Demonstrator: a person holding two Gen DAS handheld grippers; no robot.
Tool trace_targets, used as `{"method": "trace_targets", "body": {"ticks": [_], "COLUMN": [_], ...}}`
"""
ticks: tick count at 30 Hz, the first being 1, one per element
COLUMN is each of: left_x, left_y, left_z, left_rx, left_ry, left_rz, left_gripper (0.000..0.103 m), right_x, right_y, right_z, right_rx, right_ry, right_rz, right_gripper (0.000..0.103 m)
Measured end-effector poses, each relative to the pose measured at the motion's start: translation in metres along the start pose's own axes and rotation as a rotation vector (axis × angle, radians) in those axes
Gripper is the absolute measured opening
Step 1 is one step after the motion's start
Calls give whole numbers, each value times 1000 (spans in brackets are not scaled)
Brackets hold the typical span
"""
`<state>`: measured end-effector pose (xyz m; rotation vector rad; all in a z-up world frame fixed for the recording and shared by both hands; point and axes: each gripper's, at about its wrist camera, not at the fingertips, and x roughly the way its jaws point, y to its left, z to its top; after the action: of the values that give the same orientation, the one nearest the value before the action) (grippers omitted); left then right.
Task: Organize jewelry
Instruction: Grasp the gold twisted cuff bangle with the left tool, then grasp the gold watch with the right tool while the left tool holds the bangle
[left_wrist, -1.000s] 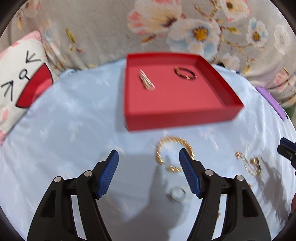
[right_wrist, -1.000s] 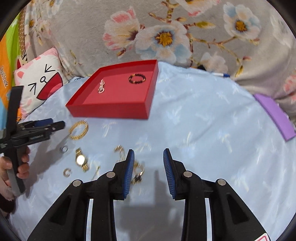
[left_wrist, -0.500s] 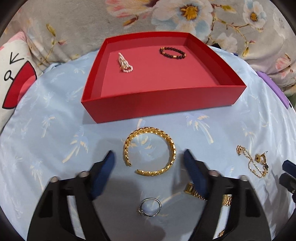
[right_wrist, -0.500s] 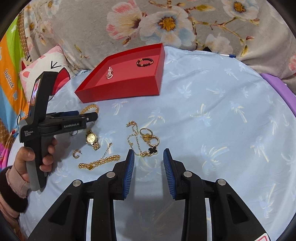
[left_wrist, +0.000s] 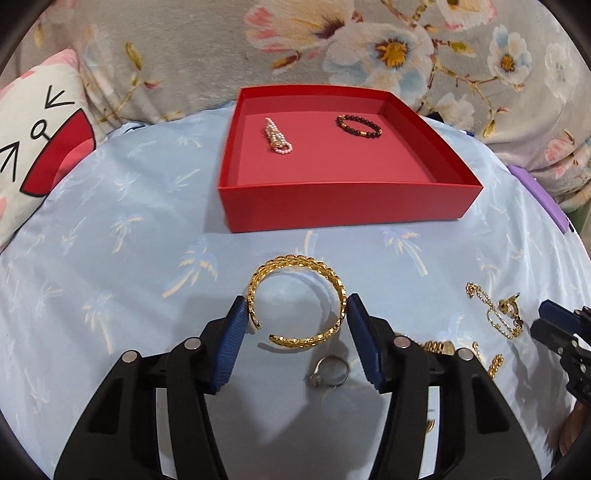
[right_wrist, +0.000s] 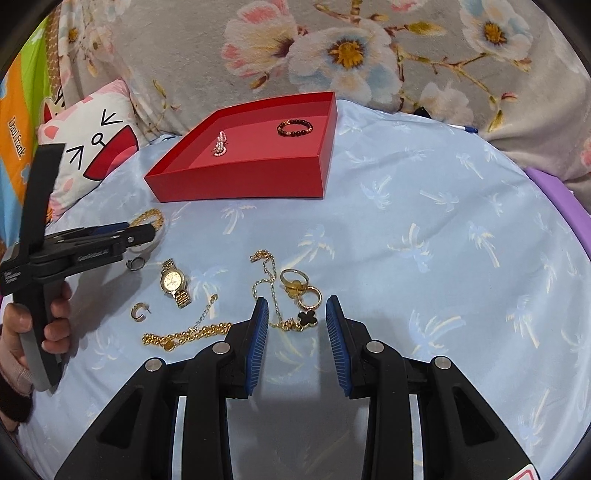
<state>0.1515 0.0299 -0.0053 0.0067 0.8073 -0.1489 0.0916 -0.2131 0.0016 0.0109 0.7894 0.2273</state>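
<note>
Since the earlier frame, the left gripper (left_wrist: 297, 317) has been brought down around the gold cuff bracelet (left_wrist: 297, 302), whose sides now lie just at the blue fingertips (left_wrist: 236, 321); the jaws are spread and not yet clamped. The bracelet rests on the blue palm-print cloth (left_wrist: 129, 229), in front of the red tray (left_wrist: 347, 206). Inside the tray are seen a pearl piece (left_wrist: 276, 136) and a dark bead bracelet (left_wrist: 358, 126). The right gripper (right_wrist: 297, 321) is held open over a gold chain with a black clover (right_wrist: 307, 319). A gold watch (right_wrist: 173, 282) lies nearby.
</note>
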Motion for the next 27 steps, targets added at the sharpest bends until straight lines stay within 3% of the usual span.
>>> {"method": "trace_targets", "body": {"ticks": [7, 12, 17, 27], "left_x": [-18, -30, -39, -38], "left_y": [8, 12, 11, 12], "left_z": [-12, -23, -32, -33], "left_rx": [-11, -22, -16, -7], "left_ry": [-32, -37, -48, -38], "left_rz": [9, 7, 7, 4], "left_gripper": [53, 53, 53, 53], "right_x": [-3, -3, 16, 50], "right_y": [2, 26, 61, 81], "right_z": [-3, -2, 2, 18], "right_rx": [6, -39, -127, -134], "right_ry": [-7, -5, 45, 131], "right_rz": [32, 124, 180, 247], "right_gripper": [32, 32, 32, 32]}}
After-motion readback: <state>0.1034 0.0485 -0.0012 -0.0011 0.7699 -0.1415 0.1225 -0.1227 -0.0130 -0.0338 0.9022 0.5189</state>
